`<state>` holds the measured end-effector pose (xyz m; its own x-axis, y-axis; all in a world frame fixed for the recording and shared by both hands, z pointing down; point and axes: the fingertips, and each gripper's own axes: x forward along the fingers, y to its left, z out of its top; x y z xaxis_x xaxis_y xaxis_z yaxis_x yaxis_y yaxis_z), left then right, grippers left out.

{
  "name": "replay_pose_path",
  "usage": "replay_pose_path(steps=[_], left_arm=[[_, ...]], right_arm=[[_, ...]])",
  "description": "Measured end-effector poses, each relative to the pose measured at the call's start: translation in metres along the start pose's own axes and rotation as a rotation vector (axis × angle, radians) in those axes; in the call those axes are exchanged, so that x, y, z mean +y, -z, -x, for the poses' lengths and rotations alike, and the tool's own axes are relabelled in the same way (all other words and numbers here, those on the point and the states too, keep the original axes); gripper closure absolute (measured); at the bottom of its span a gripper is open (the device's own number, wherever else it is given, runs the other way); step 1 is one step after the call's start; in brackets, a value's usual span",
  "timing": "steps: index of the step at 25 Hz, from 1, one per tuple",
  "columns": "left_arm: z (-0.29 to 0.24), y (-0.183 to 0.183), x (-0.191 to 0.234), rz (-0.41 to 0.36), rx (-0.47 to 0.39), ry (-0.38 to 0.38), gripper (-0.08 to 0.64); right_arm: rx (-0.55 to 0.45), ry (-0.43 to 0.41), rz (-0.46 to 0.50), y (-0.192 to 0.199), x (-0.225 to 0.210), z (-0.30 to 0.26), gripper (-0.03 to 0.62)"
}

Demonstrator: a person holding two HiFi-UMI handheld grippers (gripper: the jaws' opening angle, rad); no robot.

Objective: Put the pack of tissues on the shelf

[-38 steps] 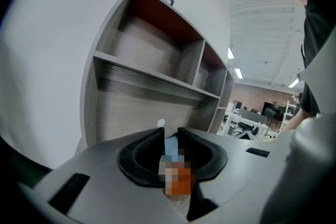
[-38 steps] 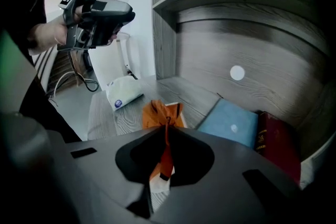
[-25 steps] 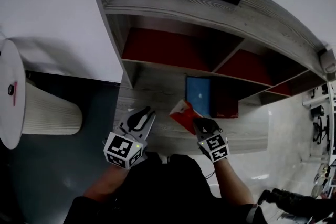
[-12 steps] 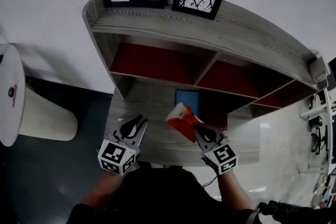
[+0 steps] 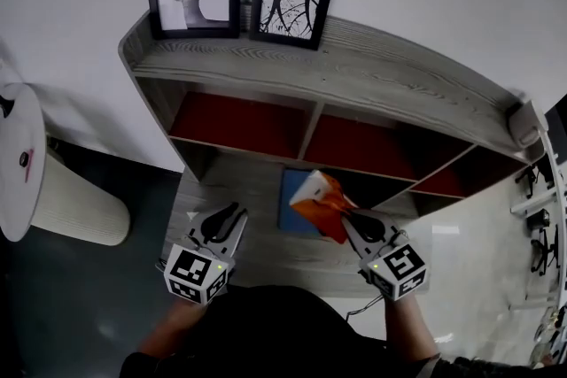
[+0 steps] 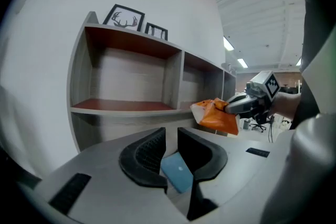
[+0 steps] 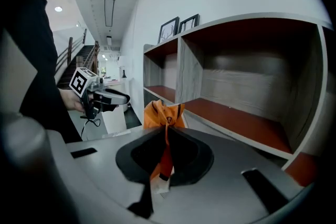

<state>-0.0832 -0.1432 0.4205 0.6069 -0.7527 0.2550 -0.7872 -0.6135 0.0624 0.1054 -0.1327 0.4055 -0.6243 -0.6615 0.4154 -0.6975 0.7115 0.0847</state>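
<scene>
We pinch the orange plastic pack of tissues (image 5: 321,204), likely soft and light, by its edge in our right gripper's (image 5: 350,219) jaws. Our left gripper's (image 5: 229,217) jaws sit slightly apart, empty.

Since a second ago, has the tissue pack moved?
Yes. The tissue pack in the right tool rose toward the shelf; its top now meets the lower board's front edge.

the left gripper (image 5: 232,212) is being held forward, jaws partly apart; the right gripper (image 5: 347,215) is being pressed shut on the pack of tissues (image 5: 321,199).
</scene>
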Motion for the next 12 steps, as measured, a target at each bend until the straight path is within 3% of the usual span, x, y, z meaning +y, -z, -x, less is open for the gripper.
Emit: replay_pose_path(steps=[6, 12], left_arm=[[-0.016, -0.015, -0.014, -0.012, -0.016, 0.013, 0.485], [-0.029, -0.018, -0.020, -0.010, -0.022, 0.023, 0.485]], right_arm=[[-0.036, 0.000, 0.113, -0.027, -0.023, 0.021, 0.569], [-0.036, 0.080, 0.182, -0.048, -0.059, 0.027, 0.569]])
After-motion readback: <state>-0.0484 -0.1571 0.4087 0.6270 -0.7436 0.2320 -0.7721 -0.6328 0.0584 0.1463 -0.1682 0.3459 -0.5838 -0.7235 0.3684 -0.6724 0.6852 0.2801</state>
